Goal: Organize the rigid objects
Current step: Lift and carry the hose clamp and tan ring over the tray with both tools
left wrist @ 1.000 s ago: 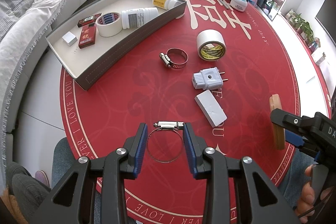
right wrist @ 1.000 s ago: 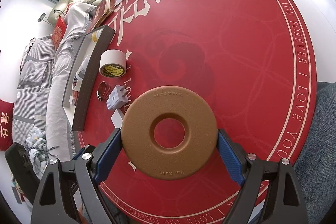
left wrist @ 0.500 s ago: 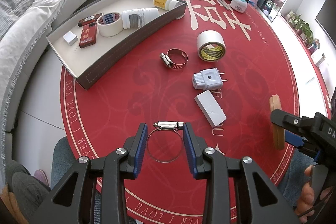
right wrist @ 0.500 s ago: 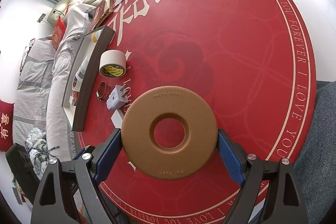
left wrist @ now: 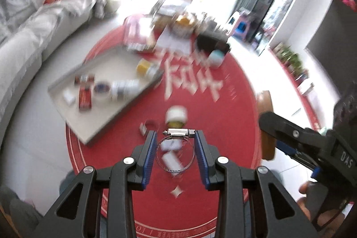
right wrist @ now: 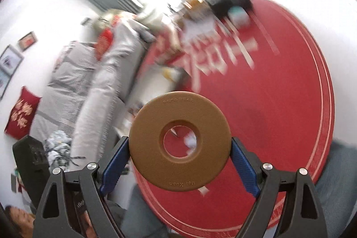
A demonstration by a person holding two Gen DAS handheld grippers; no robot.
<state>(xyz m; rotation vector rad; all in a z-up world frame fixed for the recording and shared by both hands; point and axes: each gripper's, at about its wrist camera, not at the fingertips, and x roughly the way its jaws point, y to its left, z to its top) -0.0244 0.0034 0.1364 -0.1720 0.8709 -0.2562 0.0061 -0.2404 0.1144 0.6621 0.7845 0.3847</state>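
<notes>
Left gripper (left wrist: 175,152) – narrow, clamps hose clamp (left wrist: 175,150) | right gripper (right wrist: 179,163) – wide, grips brown ring (right wrist: 179,141)

One tray (left wrist: 89,126). Two hose clamps: one held (left wrist: 175,152), one on the table (left wrist: 146,126). One brown ring (right wrist: 179,141). Two red boxes (left wrist: 85,95) and two bottles (left wrist: 125,88) in the tray; other items too blurred to count.

Both grippers now sit higher above the red table (left wrist: 234,108): the hose clamp (left wrist: 175,152), on the cloth before, hangs lifted between the left gripper (left wrist: 175,155) pads, and the brown ring (right wrist: 179,141) in the right gripper (right wrist: 179,162) rides up, background blurred
</notes>
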